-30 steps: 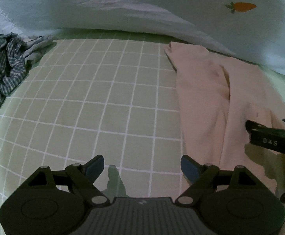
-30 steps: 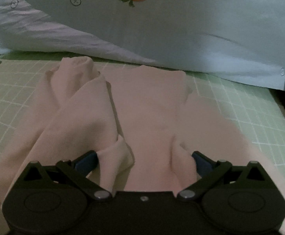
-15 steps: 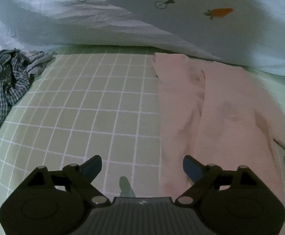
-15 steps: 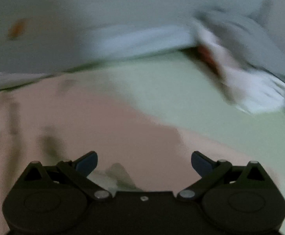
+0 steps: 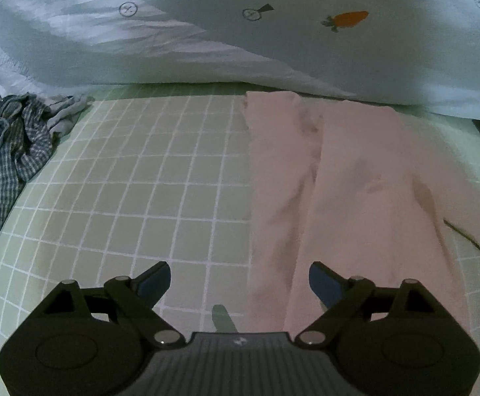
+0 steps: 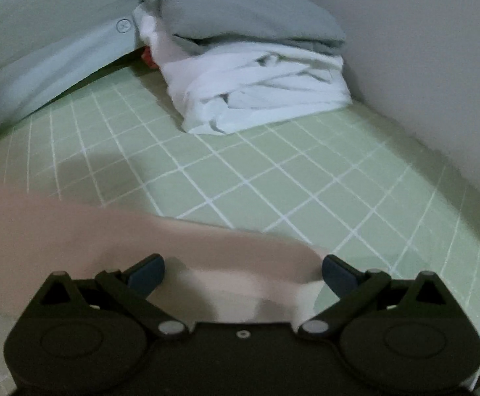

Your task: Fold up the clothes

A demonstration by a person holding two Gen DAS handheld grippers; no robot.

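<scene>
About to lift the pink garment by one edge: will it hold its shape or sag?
The pink garment will probably sag: it lies limp, with soft creases. It looks thin, so likely light. The cloth sheet may drag on it.

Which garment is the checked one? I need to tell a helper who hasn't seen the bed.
On the green grid sheet, look to the far left edge, below the carrot-print duvet. The checked garment lies crumpled there, blue-and-white plaid, unlike the plain pink garment spread flat.

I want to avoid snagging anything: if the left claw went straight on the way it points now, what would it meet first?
Probably the left edge of the flat pale pink garment, or the green grid-lined sheet beside it. The open left claw straddles that edge and tilts downward; depth is unclear.
</scene>
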